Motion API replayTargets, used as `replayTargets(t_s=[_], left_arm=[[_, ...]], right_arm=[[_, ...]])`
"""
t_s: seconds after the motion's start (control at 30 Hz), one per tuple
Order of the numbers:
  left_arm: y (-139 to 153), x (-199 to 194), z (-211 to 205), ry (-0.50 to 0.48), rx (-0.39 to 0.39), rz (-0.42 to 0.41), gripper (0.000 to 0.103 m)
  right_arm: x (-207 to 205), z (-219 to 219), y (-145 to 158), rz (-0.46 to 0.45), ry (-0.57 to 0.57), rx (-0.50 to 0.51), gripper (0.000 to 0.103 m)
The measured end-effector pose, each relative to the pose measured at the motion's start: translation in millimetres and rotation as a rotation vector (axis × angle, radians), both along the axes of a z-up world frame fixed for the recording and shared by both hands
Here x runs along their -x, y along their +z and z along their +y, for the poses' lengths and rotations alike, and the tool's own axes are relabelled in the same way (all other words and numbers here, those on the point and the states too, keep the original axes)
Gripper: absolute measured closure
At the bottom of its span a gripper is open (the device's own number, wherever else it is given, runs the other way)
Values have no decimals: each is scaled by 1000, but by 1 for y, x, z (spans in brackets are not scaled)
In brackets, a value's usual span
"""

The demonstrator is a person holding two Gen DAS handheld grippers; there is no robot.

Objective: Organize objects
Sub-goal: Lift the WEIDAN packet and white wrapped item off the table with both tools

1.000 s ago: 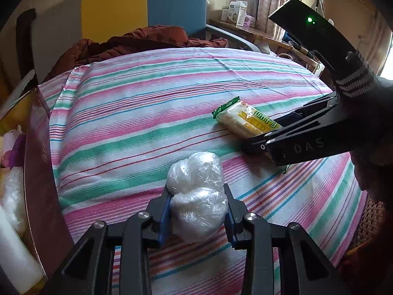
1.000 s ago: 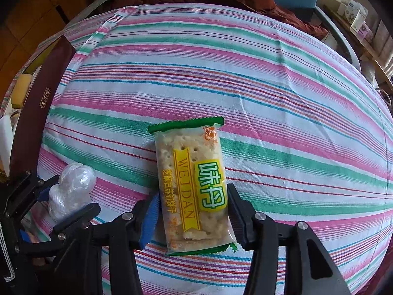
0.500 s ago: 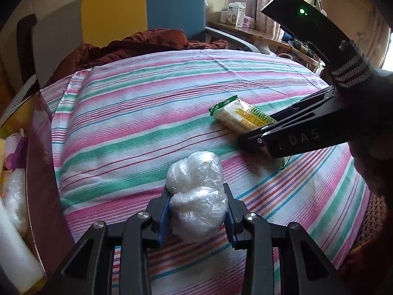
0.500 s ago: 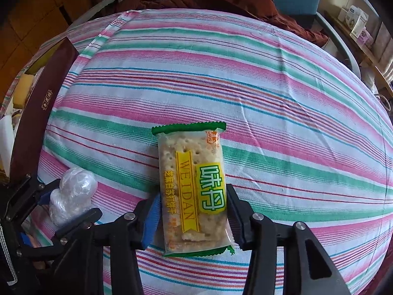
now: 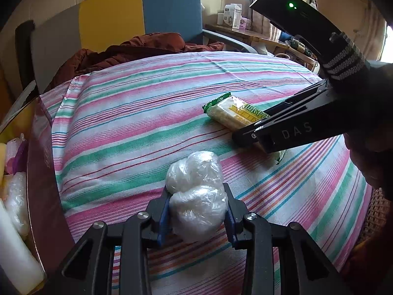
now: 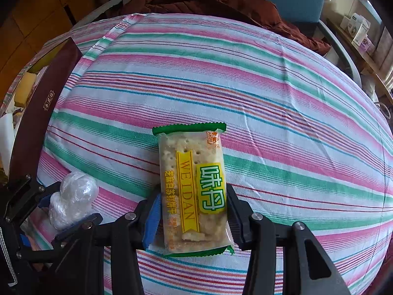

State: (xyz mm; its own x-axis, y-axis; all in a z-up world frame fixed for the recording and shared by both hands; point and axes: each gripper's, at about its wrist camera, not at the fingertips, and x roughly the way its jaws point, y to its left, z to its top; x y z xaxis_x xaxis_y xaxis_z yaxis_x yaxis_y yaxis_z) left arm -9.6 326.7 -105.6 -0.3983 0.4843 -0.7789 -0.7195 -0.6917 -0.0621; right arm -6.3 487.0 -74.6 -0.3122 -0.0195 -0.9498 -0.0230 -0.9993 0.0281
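My left gripper [image 5: 196, 211] is shut on a clear plastic-wrapped white bundle [image 5: 196, 196], held just over the striped tablecloth [image 5: 137, 113]. The bundle also shows in the right wrist view [image 6: 73, 196]. My right gripper [image 6: 194, 213] is shut on a green and yellow cracker packet [image 6: 194, 189], its fingers at the packet's two long sides. The packet also shows in the left wrist view [image 5: 233, 113], with the right gripper's body [image 5: 294, 127] over its near end.
A dark red box [image 5: 44, 172] with wrapped items inside stands at the left edge of the table; it also shows in the right wrist view [image 6: 41, 113]. A brown jacket [image 5: 137, 49] lies on a yellow and blue chair [image 5: 137, 14] behind the table.
Both grippers keep their hold. The cracker packet and right gripper have shifted slightly; the view of the table has moved a little closer.
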Motion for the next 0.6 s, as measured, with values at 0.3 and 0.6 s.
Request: replayTargets(t_s=[0.3,0.6], left_arm=[[3,-3,2,2,24,1,68],[79,-14,-22,36,-44,121,68]], right_arm=[[-2,1,-10,19,8,-4,55],[-14,0,-13,23,-18,10,55]])
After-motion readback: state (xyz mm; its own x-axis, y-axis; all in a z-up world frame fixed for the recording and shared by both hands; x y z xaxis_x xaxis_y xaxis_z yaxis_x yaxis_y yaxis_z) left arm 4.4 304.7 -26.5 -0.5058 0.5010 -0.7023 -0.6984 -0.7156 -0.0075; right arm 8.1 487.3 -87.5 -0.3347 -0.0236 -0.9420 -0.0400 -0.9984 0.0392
